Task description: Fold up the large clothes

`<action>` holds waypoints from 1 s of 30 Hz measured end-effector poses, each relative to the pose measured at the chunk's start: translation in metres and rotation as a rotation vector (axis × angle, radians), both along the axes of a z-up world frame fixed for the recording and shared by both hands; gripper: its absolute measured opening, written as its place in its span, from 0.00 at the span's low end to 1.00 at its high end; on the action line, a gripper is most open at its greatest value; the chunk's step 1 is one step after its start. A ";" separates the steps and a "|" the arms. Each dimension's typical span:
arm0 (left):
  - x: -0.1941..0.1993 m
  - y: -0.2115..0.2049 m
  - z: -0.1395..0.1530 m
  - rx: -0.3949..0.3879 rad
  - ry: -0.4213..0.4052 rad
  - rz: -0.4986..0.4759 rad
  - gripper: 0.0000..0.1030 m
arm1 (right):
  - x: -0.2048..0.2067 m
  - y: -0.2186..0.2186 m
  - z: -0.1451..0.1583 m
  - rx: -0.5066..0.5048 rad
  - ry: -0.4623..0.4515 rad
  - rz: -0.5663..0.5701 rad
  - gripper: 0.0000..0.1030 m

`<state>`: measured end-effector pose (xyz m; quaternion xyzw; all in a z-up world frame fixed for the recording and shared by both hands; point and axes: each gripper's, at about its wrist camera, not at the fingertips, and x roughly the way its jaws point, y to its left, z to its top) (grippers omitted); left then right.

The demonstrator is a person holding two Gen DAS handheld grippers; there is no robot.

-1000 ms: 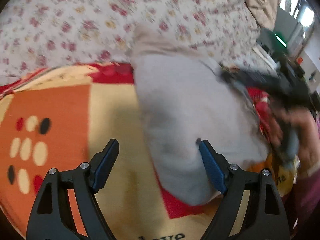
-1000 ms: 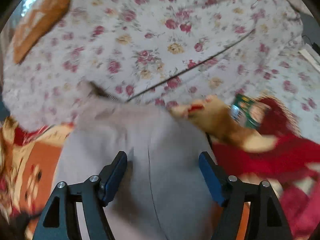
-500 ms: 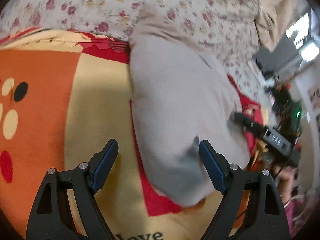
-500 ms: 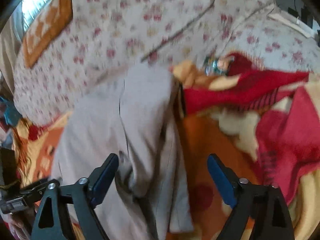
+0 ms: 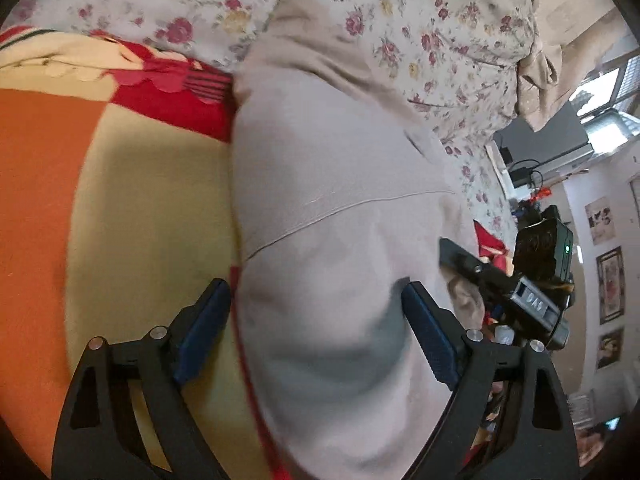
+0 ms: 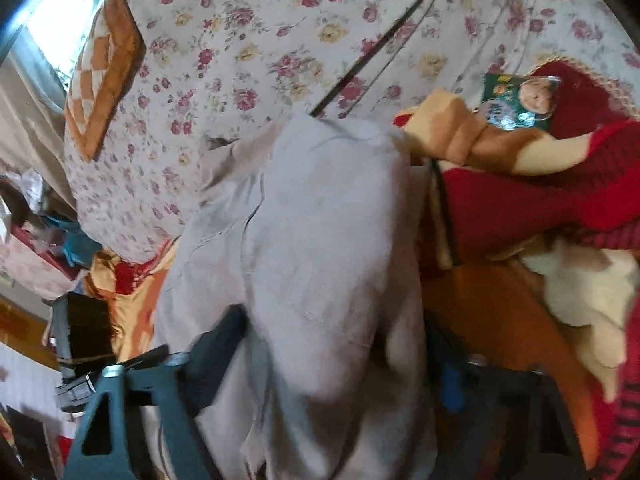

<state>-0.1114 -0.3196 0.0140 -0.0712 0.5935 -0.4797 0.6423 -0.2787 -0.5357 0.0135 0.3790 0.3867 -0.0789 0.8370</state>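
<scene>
A large light-grey garment (image 5: 320,184) lies folded lengthwise on an orange, cream and red blanket (image 5: 120,184). My left gripper (image 5: 316,320) is open, its blue pads straddling the garment's near end, with cloth between the jaws. In the right wrist view the same garment (image 6: 312,240) bulges up between the jaws of my right gripper (image 6: 336,352), which is open and blurred. The right gripper also shows in the left wrist view (image 5: 516,292) at the garment's right edge.
A floral quilt (image 5: 400,20) covers the bed behind the garment. A checked orange cushion (image 6: 104,80) lies at the far left. A red and cream blanket heap (image 6: 540,208) with a green packet (image 6: 516,100) lies right of the garment. Room clutter stands at the right.
Both grippers have moved closer over the garment, which now fills more of each view. The right wrist view has swung left and down. Both stay open.
</scene>
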 end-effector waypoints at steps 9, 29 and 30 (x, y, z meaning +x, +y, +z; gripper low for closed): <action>-0.022 0.038 0.065 -0.036 -0.099 -0.062 0.28 | -0.007 0.040 0.050 0.017 -0.094 0.065 0.35; -0.073 0.114 0.104 0.160 -0.410 0.196 0.73 | -0.073 0.144 0.106 -0.202 -0.149 0.079 0.56; -0.069 0.108 0.097 0.185 -0.410 0.204 0.73 | -0.061 0.150 0.107 -0.218 -0.149 0.093 0.56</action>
